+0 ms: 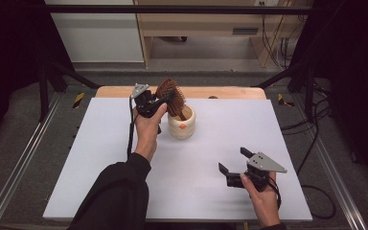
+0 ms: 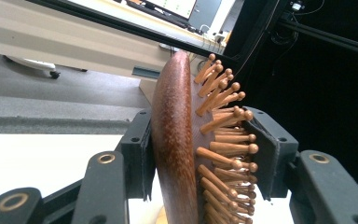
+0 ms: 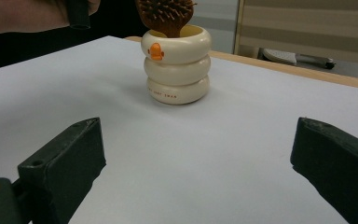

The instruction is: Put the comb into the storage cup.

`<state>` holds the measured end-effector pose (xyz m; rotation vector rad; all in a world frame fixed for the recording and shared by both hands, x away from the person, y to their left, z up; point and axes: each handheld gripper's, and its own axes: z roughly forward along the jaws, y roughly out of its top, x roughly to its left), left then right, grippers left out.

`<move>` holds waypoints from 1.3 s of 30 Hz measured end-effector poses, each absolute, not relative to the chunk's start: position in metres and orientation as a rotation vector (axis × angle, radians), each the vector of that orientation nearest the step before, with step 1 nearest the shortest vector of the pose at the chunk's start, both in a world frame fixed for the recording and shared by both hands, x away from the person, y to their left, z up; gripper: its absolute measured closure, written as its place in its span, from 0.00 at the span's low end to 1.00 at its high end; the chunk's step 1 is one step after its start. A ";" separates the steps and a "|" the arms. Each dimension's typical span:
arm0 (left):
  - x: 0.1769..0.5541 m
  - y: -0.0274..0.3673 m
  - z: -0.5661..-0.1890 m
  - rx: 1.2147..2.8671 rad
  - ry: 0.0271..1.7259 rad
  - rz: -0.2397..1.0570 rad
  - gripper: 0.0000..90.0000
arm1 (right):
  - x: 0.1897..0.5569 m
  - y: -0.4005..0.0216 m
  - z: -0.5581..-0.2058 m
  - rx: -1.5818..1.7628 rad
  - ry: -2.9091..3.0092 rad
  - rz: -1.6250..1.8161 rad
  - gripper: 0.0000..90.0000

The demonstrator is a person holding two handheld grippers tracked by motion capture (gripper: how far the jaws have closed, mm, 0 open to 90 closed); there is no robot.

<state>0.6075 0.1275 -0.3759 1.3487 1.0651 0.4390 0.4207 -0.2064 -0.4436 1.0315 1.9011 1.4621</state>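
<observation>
Left claw view alone shows pads clamping the hairbrush.

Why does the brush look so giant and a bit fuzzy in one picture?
In the left gripper view the hairbrush sits right against the camera, so it looks huge and soft; in the high view it is small, above the cream cup.

Only the cream cup interrupts the bare white tabletop.

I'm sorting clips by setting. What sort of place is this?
Probably a lab recording station, not a home: a white-topped table inside a metal frame, loose cables on grey floor, and a monitor on a bench behind.
</observation>
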 end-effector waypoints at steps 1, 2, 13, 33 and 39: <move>0.608 0.128 -0.376 1.348 1.068 0.436 0.53 | 0.421 -0.206 -0.444 1.032 1.901 1.462 0.03; 0.608 0.128 -0.376 1.348 1.069 0.435 0.53 | 0.421 -0.206 -0.444 1.032 1.901 1.463 0.03; 0.609 0.133 -0.378 1.340 1.086 0.423 0.52 | 0.421 -0.206 -0.444 1.025 1.904 1.457 0.03; 0.611 0.135 -0.381 1.319 1.098 0.416 0.51 | 0.421 -0.206 -0.444 1.027 1.906 1.457 0.03; 0.612 0.135 -0.382 1.321 1.099 0.426 0.50 | 0.421 -0.206 -0.444 1.026 1.907 1.458 0.03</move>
